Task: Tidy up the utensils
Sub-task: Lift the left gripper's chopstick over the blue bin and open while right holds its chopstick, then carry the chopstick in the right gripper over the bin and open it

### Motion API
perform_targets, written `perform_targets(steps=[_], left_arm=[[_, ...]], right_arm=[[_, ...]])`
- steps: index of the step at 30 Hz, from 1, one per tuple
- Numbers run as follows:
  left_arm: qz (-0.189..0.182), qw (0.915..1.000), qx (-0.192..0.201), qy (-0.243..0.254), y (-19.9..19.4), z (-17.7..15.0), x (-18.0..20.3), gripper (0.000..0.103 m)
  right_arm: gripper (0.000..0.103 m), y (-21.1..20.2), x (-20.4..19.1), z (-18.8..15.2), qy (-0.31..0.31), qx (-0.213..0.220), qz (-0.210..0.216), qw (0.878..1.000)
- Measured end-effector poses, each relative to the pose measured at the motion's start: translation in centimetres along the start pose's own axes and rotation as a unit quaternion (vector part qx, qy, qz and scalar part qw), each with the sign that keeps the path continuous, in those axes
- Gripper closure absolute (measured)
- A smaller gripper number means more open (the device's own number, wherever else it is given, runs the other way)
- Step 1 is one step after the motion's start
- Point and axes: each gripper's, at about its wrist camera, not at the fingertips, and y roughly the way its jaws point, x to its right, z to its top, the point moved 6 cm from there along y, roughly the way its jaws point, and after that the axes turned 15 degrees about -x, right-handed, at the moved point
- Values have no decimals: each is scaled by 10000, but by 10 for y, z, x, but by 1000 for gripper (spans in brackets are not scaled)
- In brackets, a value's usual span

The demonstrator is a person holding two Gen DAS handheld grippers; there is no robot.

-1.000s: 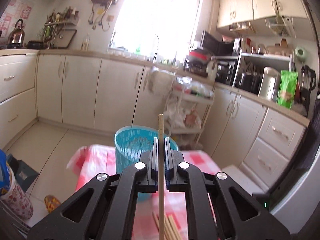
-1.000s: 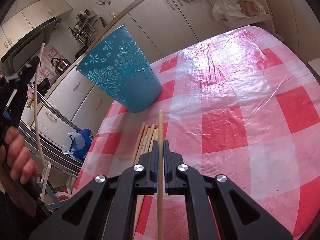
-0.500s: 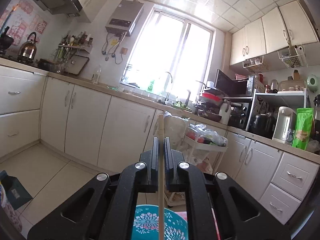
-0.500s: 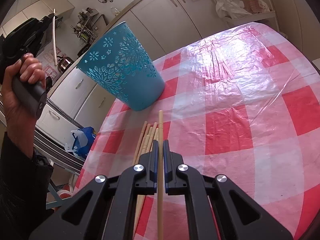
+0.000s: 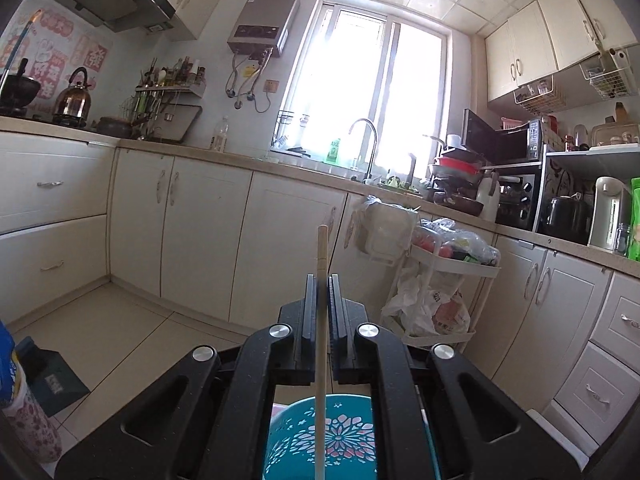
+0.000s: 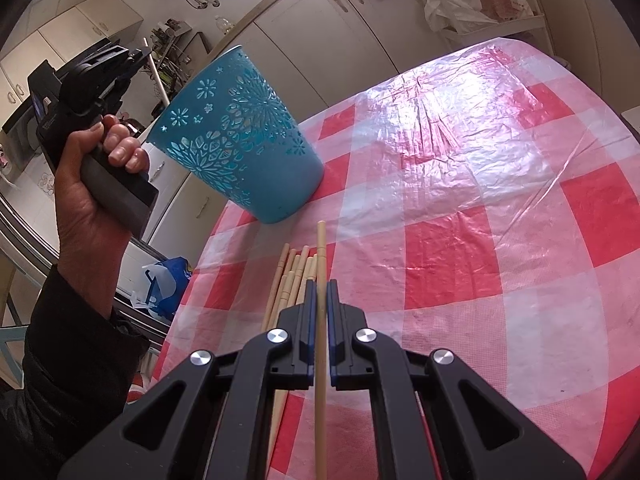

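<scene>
My left gripper (image 5: 321, 280) is shut on a wooden chopstick (image 5: 322, 252) held nearly upright, right above the open mouth of the teal cut-out bin (image 5: 340, 436). In the right wrist view the same left gripper (image 6: 136, 58), held by a hand (image 6: 92, 184), hovers over the rim of the teal bin (image 6: 244, 140), its chopstick (image 6: 156, 78) pointing down toward the bin's mouth. My right gripper (image 6: 319, 286) is shut on another chopstick (image 6: 321, 248) just above the table. A bundle of loose chopsticks (image 6: 292, 276) lies under and left of it.
A round table with a red-and-white checked cloth (image 6: 460, 220) carries the bin and the chopsticks. Beyond stand cream kitchen cabinets (image 5: 208, 236), a white trolley with bags (image 5: 436, 280) and a blue bag on the floor (image 6: 164, 284).
The left gripper with its chopstick has travelled from beside the table to a spot over the bin's mouth and tipped upward. The right gripper and its chopstick have stayed still.
</scene>
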Motion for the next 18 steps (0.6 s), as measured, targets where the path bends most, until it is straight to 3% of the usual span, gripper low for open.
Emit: perform_targets(steps=[11, 13, 15, 18], left_arm=[[81, 9988, -477, 66, -7, -41, -9, 96], [128, 9986, -520, -34, -22, -49, -18, 91], [200, 9985, -477, -178, -42, -60, -30, 72], [398, 9972, -530, -346, -70, -89, -49, 59]], right_arm=[[97, -2, 2, 1, 32, 41, 9, 10000], [97, -4, 3, 1, 47, 72, 47, 10000], [97, -7, 3, 1, 61, 105, 110, 9999], [97, -11, 3, 2, 106, 140, 228, 9996]])
